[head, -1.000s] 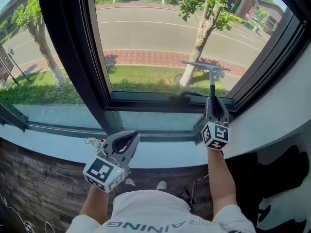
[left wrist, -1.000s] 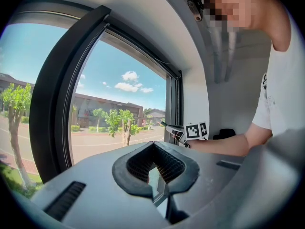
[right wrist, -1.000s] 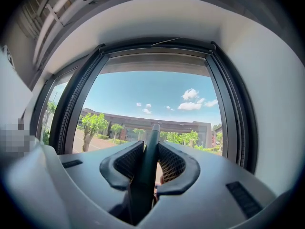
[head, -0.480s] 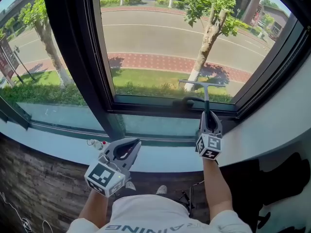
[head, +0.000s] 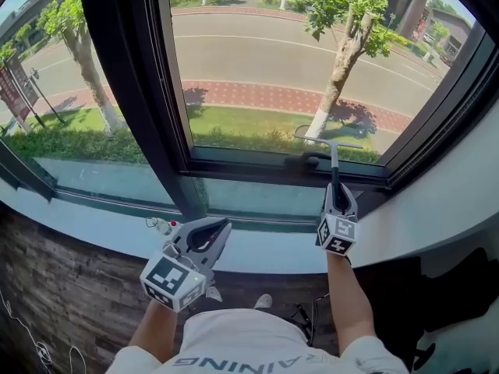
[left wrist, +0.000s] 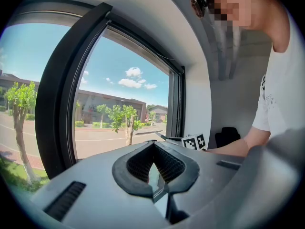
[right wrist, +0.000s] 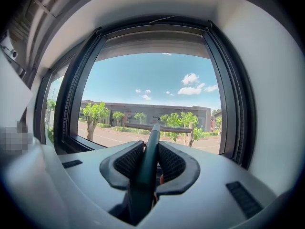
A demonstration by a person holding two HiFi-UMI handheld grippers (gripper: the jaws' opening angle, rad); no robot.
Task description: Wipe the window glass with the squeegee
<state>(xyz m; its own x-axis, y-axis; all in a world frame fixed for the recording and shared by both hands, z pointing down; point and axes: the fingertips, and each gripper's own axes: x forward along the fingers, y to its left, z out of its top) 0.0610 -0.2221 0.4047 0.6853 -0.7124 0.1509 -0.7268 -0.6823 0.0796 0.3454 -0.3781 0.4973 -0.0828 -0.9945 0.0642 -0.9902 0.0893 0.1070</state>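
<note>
My right gripper (head: pixel 337 201) is shut on the dark handle of the squeegee (head: pixel 334 166), which stands upright in front of the right window pane (head: pixel 273 68). Its blade (head: pixel 327 140) lies level, low on the glass, just above the dark bottom frame (head: pixel 257 166). In the right gripper view the handle (right wrist: pixel 150 156) runs up between the pads to the blade (right wrist: pixel 159 127). My left gripper (head: pixel 204 236) hangs over the white sill (head: pixel 257 252), shut with nothing in it; the left gripper view shows its pads (left wrist: pixel 138 163) meeting at the tips.
A thick dark mullion (head: pixel 132 76) splits the window left of the squeegee. A small red and white object (head: pixel 160 226) lies on the sill by the left gripper. White wall (head: pixel 444 193) bounds the right side. Dark items (head: pixel 460 287) sit on the floor.
The right gripper has drawn the squeegee down the glass, so its blade now sits close above the bottom frame. The left gripper has hardly moved.
</note>
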